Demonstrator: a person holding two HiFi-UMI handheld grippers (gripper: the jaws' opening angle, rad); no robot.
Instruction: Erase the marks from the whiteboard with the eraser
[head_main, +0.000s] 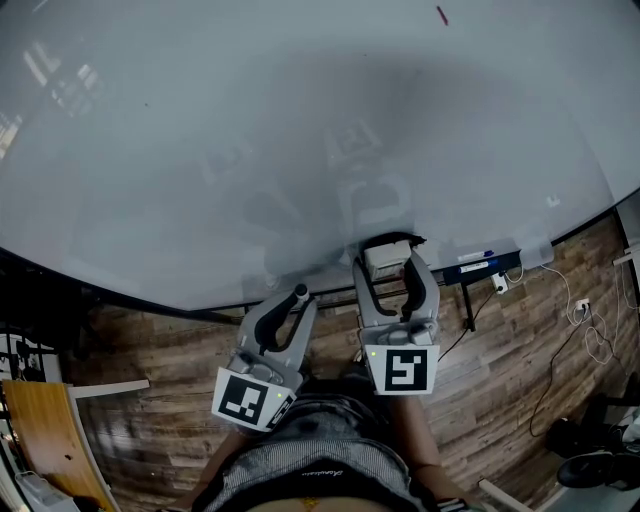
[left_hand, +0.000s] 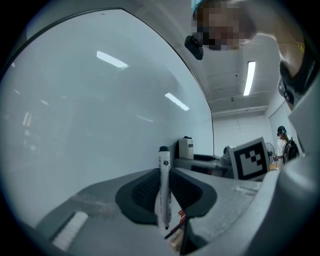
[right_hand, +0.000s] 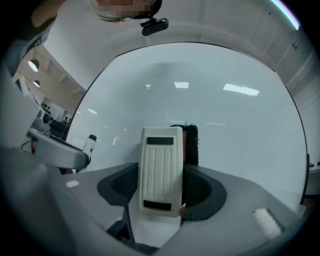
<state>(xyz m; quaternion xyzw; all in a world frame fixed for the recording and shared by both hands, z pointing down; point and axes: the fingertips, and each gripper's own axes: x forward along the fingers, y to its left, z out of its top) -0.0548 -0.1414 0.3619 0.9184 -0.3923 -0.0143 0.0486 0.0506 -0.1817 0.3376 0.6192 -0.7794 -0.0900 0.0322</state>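
My right hand-held gripper (right_hand: 161, 176) is closed on the eraser (right_hand: 160, 167), its dark pads pressing the two long sides. The eraser's white ribbed plastic back faces the gripper's camera, and its dark felt sits on the far side, toward the whiteboard (head_main: 250, 150). From the head view the eraser is low on the board, just above the bottom edge, but I cannot tell whether the felt actually touches the surface. My left hand-held gripper (head_main: 297, 297) is clamped narrow on a marker (left_hand: 164, 186), a white barrel with a dark cap standing upright between the pads, cap end toward the board. This gripper sits to the left of the right one and a little further back from the board. Each gripper carries its cube with square black-and-white markers on the side nearest me. Moving outward, the whiteboard fills most of the head view and looks largely clean and grey-white, with ceiling lights reflected in it. One short red mark (head_main: 441, 14) shows near the top edge toward the right, well apart from the eraser. Along the board's lower edge, right of the eraser, a dark tray (head_main: 485, 266) juts out. Beneath everything lies a wood-plank floor (head_main: 500, 390), with white cables (head_main: 590, 325) trailing across it at the right.
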